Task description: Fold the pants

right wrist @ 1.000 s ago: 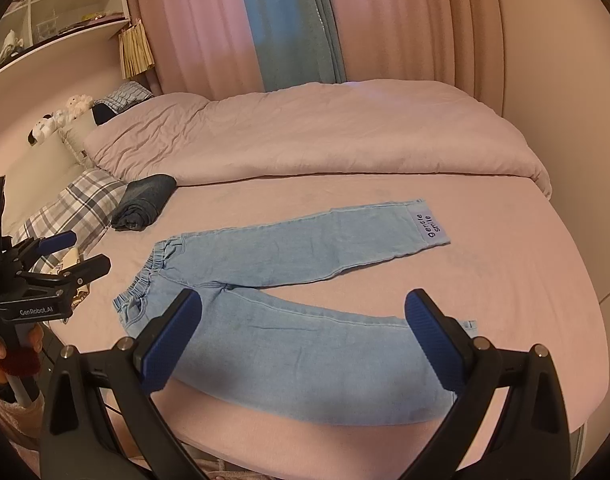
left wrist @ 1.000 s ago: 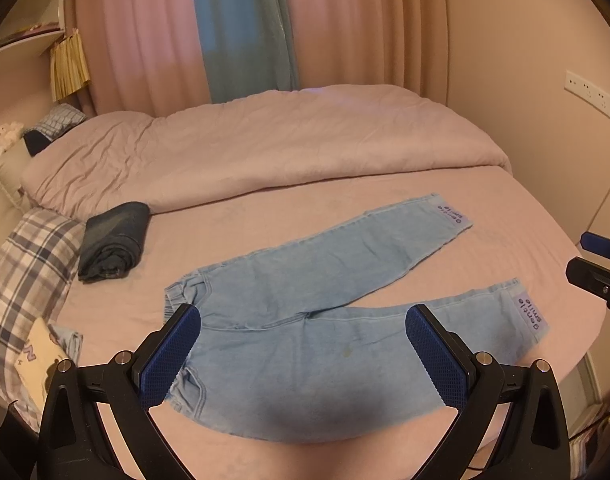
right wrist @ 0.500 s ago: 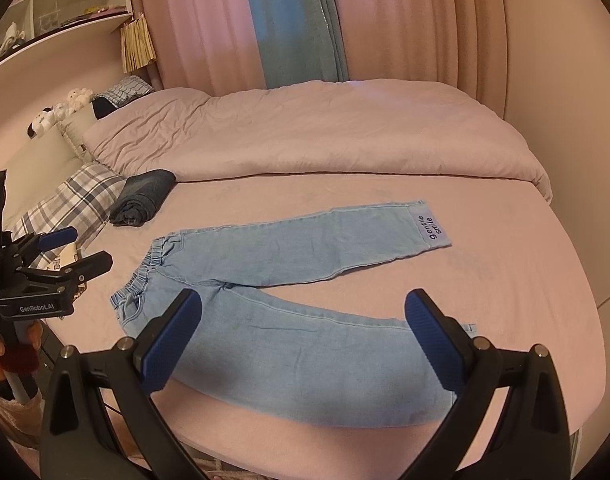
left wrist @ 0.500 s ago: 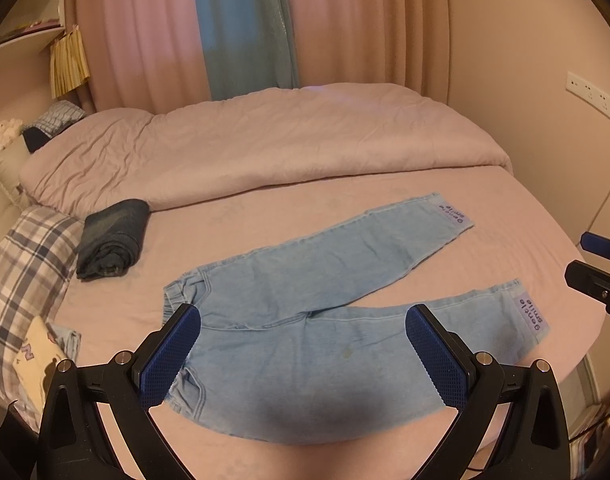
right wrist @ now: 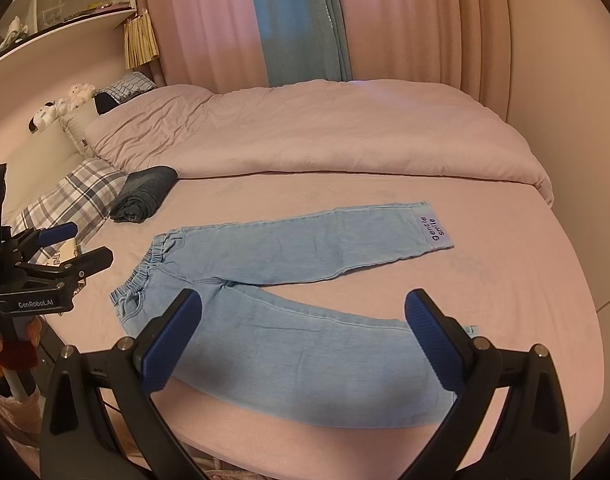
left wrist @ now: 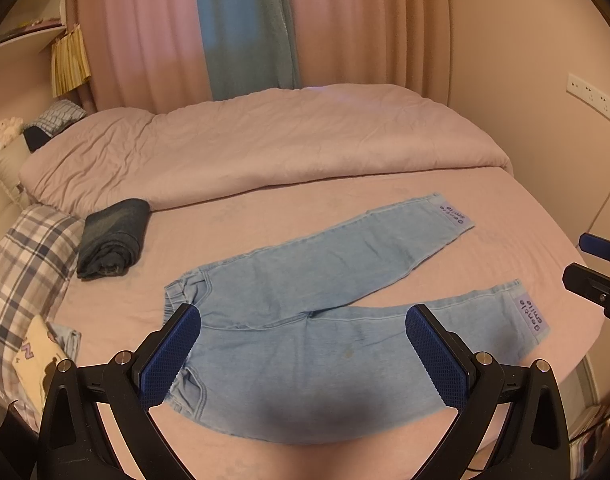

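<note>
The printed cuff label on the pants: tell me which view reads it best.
The right wrist view: the far leg's cuff label reads "gentle smile" there, clear and unobstructed. The left wrist view shows labels on both cuffs of the light blue pants, but steeply angled and harder to read.

left claw (left wrist: 303, 354) nudged nearer pants (left wrist: 325, 312), right claw (right wrist: 303, 340) drifted left

- Left wrist view: above the bed's (left wrist: 241, 232) near edge, facing the curtains (left wrist: 245, 28), over the pants' (left wrist: 317, 344) waist end.
- Right wrist view: same edge, further right (toward the cuffs).
- Both share pants (right wrist: 289, 320), duvet (right wrist: 325, 128), pillows.
</note>
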### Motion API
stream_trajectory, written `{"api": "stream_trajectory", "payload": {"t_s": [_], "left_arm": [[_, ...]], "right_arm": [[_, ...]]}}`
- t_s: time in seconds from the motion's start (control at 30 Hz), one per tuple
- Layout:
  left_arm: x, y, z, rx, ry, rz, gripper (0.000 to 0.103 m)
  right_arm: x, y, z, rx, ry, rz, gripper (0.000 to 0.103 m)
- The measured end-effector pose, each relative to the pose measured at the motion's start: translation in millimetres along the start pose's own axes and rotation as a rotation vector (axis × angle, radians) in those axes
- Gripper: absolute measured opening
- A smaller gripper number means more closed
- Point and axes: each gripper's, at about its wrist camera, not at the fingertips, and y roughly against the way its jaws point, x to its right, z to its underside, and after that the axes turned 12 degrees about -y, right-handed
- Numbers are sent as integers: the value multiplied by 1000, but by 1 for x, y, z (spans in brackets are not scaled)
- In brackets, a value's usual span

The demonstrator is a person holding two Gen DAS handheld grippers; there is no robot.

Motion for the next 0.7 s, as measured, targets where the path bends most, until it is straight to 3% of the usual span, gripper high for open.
{"api": "stream_trajectory", "payload": {"t_s": [0.7], "left_arm": [[-1, 0, 0, 2, 0, 2, 103]], "right_arm": [[-6, 0, 4, 2, 15, 0, 102]]}}
